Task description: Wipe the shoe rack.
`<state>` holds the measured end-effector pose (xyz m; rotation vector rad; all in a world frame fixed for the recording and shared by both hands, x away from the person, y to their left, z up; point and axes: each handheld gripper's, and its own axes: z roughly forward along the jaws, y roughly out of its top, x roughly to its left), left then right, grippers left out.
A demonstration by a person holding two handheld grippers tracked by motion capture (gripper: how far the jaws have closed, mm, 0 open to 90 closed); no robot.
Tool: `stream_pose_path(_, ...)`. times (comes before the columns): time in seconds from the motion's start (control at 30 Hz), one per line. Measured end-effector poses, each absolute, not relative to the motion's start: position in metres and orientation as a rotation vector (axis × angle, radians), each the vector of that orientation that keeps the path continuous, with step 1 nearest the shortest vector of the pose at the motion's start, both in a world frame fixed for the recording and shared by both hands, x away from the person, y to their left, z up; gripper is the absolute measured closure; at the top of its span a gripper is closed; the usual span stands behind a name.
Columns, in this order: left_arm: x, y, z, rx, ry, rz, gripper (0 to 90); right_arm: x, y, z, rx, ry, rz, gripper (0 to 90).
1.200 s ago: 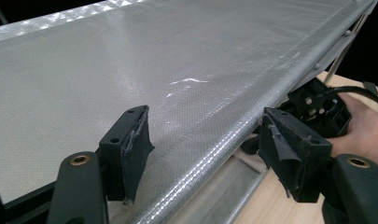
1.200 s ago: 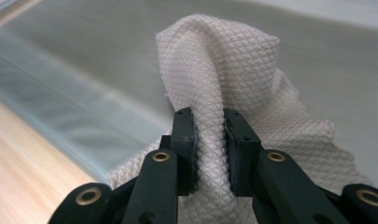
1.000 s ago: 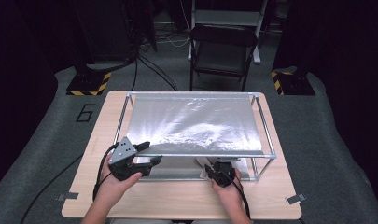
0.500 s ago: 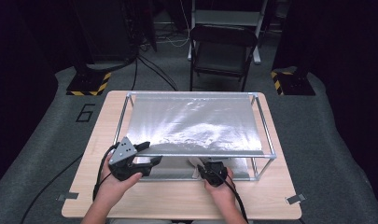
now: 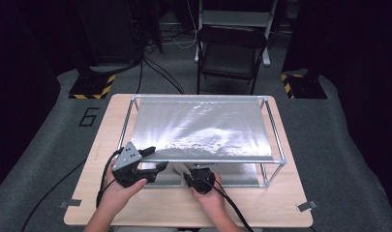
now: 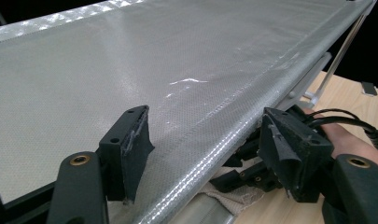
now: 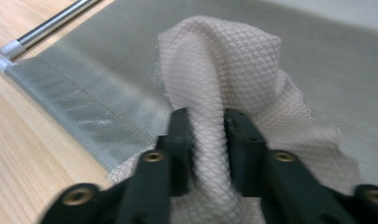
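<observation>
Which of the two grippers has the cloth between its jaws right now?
The right gripper: the pale waffle-textured cloth bunches up between its jaws. The left gripper stands wide open astride the silver sheet's near edge, gripping nothing.

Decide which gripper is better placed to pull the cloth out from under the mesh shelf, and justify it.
Right. The right gripper has the waffle-weave cloth between its jaws, while the left gripper straddles the mesh shelf edge, jaws open.

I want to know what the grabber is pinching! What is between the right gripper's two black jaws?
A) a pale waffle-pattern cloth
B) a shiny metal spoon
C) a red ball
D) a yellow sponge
A: in the right gripper view, the pale waffle-pattern cloth bunches up between the two black jaws of the right gripper, over the silvery mesh sheet.
</observation>
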<state>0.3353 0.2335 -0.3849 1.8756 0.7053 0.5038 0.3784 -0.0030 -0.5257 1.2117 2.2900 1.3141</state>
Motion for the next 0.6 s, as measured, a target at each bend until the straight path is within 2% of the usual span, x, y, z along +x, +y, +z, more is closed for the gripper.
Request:
stream_pose_path(0.27, 0.335, 0.236, -0.385, 1.866, 0.704, 0.508, 36.0, 0.359, -0.046, -0.512, 1.224, 2.254, 1.205, 57.4)
stream_pose_path(0.6, 0.337, 0.243, -0.385, 1.856, 0.717, 0.495, 36.0, 0.356, -0.105, -0.516, 1.305, 2.136, 1.124, 54.9)
